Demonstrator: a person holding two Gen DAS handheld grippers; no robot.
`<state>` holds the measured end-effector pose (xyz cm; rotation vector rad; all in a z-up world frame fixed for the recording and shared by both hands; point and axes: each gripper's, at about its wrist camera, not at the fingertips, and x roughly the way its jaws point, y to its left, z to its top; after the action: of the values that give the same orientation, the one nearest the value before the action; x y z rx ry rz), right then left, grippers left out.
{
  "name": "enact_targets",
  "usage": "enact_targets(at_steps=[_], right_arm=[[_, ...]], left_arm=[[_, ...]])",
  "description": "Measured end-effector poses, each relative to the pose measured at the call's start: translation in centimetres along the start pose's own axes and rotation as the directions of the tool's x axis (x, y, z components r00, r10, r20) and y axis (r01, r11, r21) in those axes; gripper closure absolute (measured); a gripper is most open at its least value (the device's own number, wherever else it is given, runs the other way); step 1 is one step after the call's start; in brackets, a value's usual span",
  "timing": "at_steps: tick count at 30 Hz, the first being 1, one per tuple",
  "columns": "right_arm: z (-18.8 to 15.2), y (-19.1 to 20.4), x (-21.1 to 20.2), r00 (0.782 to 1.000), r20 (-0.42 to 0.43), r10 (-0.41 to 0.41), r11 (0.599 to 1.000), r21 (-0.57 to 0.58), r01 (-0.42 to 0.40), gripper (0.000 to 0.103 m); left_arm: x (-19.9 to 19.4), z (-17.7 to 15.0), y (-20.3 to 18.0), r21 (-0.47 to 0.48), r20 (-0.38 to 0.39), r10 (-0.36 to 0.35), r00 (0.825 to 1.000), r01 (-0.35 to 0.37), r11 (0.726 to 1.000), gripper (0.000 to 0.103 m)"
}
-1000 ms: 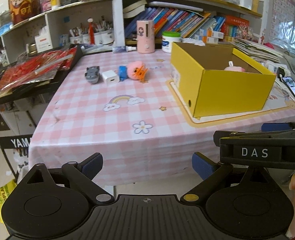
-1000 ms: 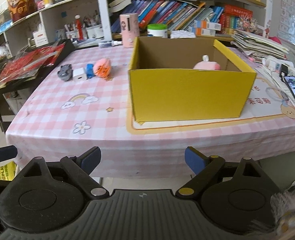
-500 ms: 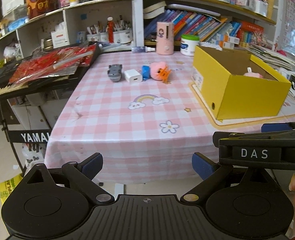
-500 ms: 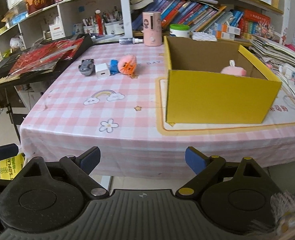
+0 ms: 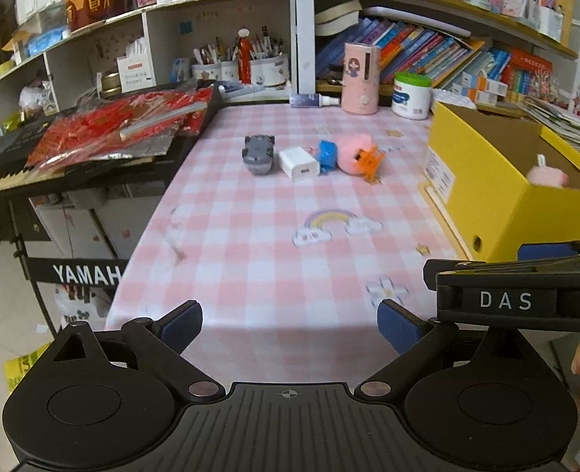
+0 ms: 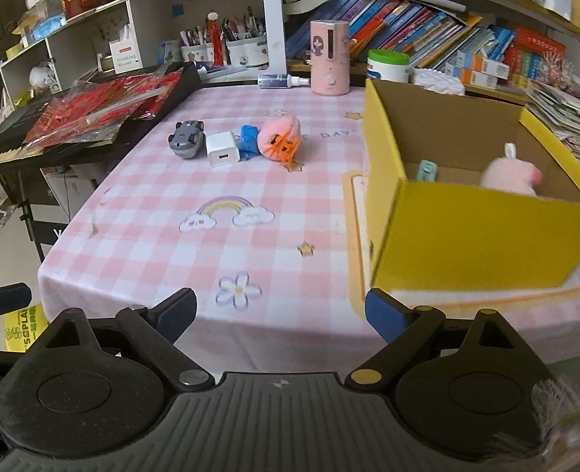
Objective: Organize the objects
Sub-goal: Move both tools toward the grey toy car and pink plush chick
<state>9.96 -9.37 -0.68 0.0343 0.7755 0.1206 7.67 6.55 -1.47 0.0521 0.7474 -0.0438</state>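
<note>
Pink-checked table [image 6: 250,244] before bookshelves. Left gripper [image 5: 290,326] and right gripper [image 6: 280,310] both spread wide, empty, at near edge. Far ahead, in a row: grey car [image 6: 186,138], charger [image 6: 223,149], blue toy [image 6: 249,139], pink toy [image 6: 280,137]. Yellow box [image 6: 482,244] ahead-right of right gripper.

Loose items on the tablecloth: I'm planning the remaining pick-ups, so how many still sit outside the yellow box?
4, in a row left of the yellow box: grey toy car, white charger, blue item, pink-orange plush. Smaller ones could hide behind them.
</note>
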Motion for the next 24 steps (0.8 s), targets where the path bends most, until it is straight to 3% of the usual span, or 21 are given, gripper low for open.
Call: enact_targets(at_steps=[11,24], right_arm=[[5.9,-0.2,5.4,1.0,-0.002,0.006,1.0,0.001,-0.006,0.01],[12.4,1.2,10.9,0.997,0.016,0.082,0.997,-0.006,-0.082,0.008]], left_arm=[[4.9,5.0,1.2,-0.008,0.001,0.015,1.0,-0.015,1.0,0.006],[10.5,9.4,2.7,-0.019,-0.022,0.058,0.998,-0.059,0.998,0.006]])
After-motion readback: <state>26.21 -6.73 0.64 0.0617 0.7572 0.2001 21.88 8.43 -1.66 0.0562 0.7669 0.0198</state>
